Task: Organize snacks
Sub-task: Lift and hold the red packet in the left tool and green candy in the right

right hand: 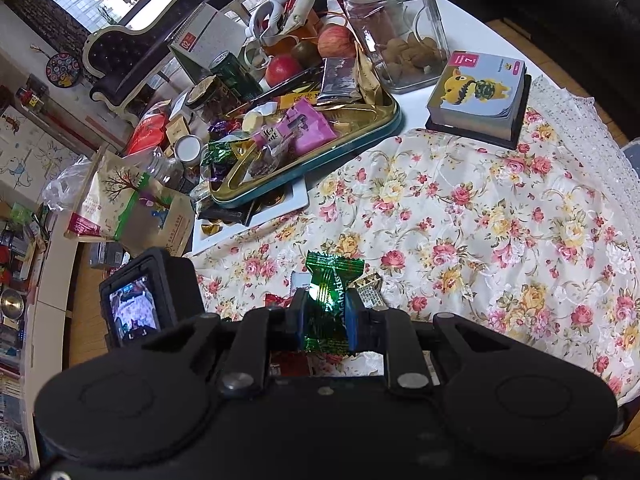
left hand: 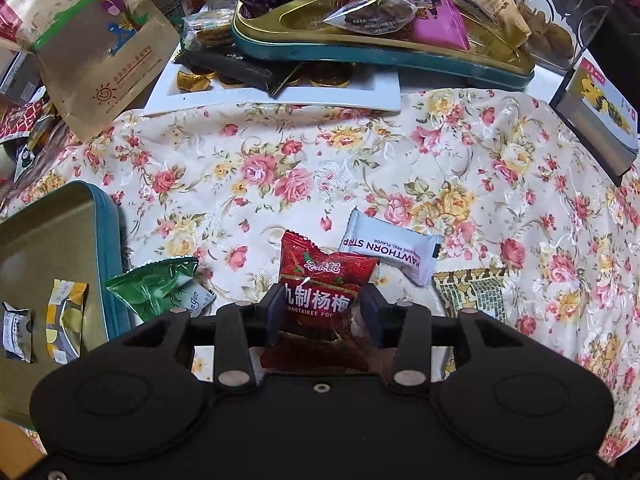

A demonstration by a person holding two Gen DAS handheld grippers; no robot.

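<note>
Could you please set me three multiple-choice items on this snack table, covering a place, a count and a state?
1. Where does the white hawthorn packet lie?
A. In the glass jar
B. On the floral cloth
C. In the near tin

2. How many wrapped snacks lie in the near tin?
A. None
B. Five
C. Two

3. How is the right gripper?
A. Shut on a green candy
B. Open and empty
C. Shut on a red packet

Answers:
1 B: the white hawthorn packet rests on the floral cloth, just beyond the red packet.
2 C: the near tin holds one yellow snack and one white snack.
3 A: the right gripper clamps the green candy between its pads.
</note>
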